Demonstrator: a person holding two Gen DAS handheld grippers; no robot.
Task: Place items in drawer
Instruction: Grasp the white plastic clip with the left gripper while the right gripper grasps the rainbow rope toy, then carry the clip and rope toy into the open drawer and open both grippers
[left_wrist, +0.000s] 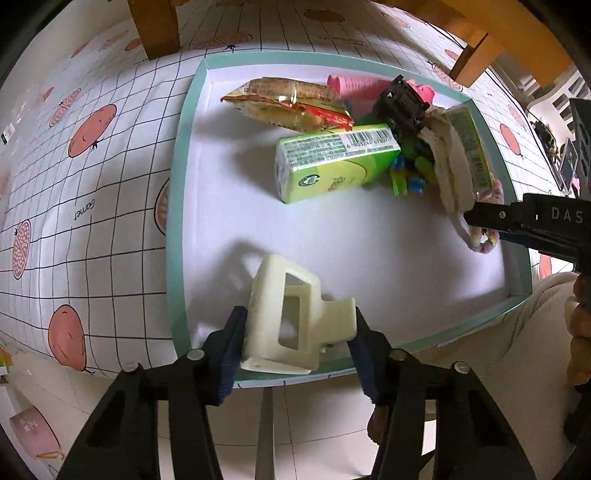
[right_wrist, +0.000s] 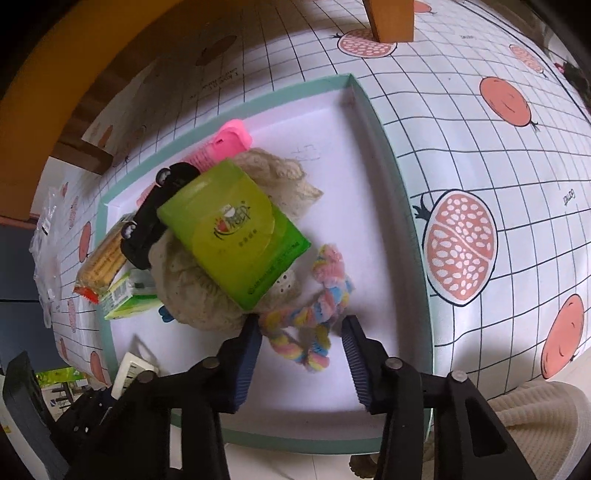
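Currently: your left gripper (left_wrist: 297, 332) is clamped on the cream part (left_wrist: 291, 325), poised over the drawer's (left_wrist: 177, 206) near edge.

Closest to you, the part sits between the left pads, long axis pointing away into the drawer, bare white floor directly ahead. Your right gripper (right_wrist: 301, 345) stands unclenched, holding nothing, its pads either side of the rope toy (right_wrist: 314, 325) near the right wall. Farther in lie the green boxes (left_wrist: 332, 162), black car (left_wrist: 400, 105) and snack packet (left_wrist: 288, 101), well apart from the part.

Mint-green rimmed drawer (left_wrist: 177, 206) with white floor; cream plastic part (left_wrist: 291, 321); lime-green cartons (right_wrist: 236, 232); pastel rainbow rope (right_wrist: 317, 314) — tablecloth (right_wrist: 480, 166) white-gridded with coral pomegranates.
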